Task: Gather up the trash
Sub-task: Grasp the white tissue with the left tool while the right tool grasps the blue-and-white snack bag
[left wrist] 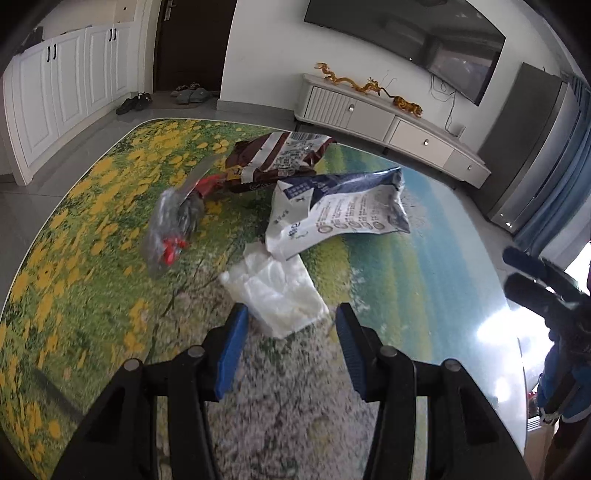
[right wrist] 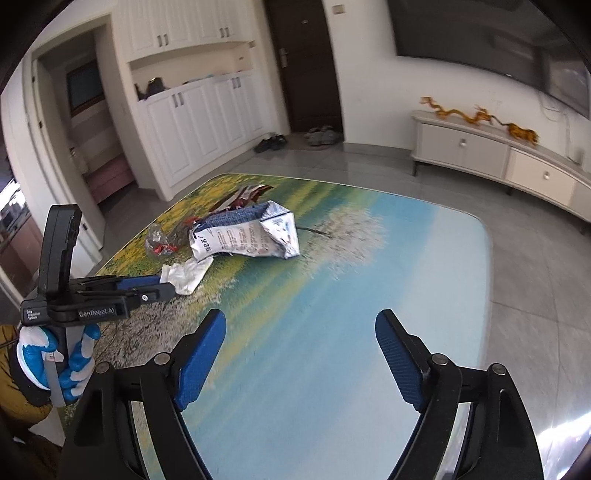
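Trash lies on a table with a landscape-print top (left wrist: 406, 295). A crumpled white plastic piece (left wrist: 275, 291) lies just ahead of my left gripper (left wrist: 291, 317), which is open and empty. Behind it lie a white-and-blue bag (left wrist: 343, 212), a brown-and-white wrapper (left wrist: 277, 158) and a clear wrapper with red bits (left wrist: 173, 229). In the right wrist view my right gripper (right wrist: 301, 325) is open and empty above the table's blue part (right wrist: 369, 277). The left gripper (right wrist: 162, 286) reaches the white plastic (right wrist: 186, 275) there, near the white-and-blue bag (right wrist: 243, 236) and the clear wrapper (right wrist: 160, 242).
A low TV cabinet (left wrist: 388, 122) with golden dragon figures (left wrist: 369, 86) stands beyond the table under a wall TV (left wrist: 406, 33). White cupboards (left wrist: 66, 92) and a dark door (left wrist: 192, 40) are at the far left, with shoes (left wrist: 135, 103) on the grey floor.
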{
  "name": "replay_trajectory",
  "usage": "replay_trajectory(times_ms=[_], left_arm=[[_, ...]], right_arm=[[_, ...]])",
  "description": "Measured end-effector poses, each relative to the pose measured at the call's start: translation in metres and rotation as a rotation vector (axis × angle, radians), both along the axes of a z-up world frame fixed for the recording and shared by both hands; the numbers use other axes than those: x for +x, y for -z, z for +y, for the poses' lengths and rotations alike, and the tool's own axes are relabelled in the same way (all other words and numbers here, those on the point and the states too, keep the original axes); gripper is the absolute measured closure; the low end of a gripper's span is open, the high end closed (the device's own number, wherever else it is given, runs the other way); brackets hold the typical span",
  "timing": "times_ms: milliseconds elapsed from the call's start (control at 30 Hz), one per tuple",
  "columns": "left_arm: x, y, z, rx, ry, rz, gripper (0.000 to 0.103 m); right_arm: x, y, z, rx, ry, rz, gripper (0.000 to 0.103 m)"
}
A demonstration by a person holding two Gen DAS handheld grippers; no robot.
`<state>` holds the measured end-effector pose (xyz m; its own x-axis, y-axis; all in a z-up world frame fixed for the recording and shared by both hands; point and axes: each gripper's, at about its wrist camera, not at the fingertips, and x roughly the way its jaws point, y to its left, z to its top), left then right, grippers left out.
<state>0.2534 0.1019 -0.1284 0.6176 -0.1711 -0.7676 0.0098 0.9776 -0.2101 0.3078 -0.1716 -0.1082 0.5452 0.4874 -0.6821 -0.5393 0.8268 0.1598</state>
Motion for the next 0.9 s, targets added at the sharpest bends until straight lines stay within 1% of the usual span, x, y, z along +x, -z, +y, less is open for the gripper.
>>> replay_trajectory(times_ms=[67, 133, 233, 367, 533, 667, 733, 800, 900], left_arm=[[0.007, 0.004, 0.000, 0.023, -0.014, -0.003, 0.054], [0.011, 0.007, 0.001, 0.027, -0.023, -0.001, 0.052], [0.016, 0.009, 0.000, 0.050, -0.026, -0.013, 0.052], [0.020, 0.010, 0.003, 0.028, -0.029, -0.020, 0.052], [0.018, 0.010, 0.005, 0.022, -0.032, -0.027, 0.052], [0.016, 0.010, 0.005, 0.015, -0.033, -0.029, 0.052], [0.015, 0.010, 0.005, 0.013, -0.031, -0.031, 0.053], [0.014, 0.009, 0.004, 0.014, -0.030, -0.032, 0.053], [0.013, 0.009, 0.003, 0.016, -0.026, -0.034, 0.057]], right_arm=[[0.019, 0.004, 0.017, -0.012, -0.050, -0.010, 0.018], [0.034, 0.008, 0.031, -0.020, -0.094, -0.023, 0.017], [0.056, 0.011, 0.050, -0.010, -0.151, -0.036, 0.015], [0.082, 0.016, 0.066, 0.009, -0.218, -0.044, 0.015], [0.108, 0.025, 0.084, 0.012, -0.293, -0.030, 0.015], [0.123, 0.035, 0.097, 0.015, -0.341, 0.017, 0.015], [0.128, 0.041, 0.103, -0.002, -0.356, 0.044, 0.022], [0.127, 0.043, 0.103, -0.005, -0.372, 0.057, 0.043], [0.123, 0.045, 0.100, -0.007, -0.391, 0.077, 0.060]])
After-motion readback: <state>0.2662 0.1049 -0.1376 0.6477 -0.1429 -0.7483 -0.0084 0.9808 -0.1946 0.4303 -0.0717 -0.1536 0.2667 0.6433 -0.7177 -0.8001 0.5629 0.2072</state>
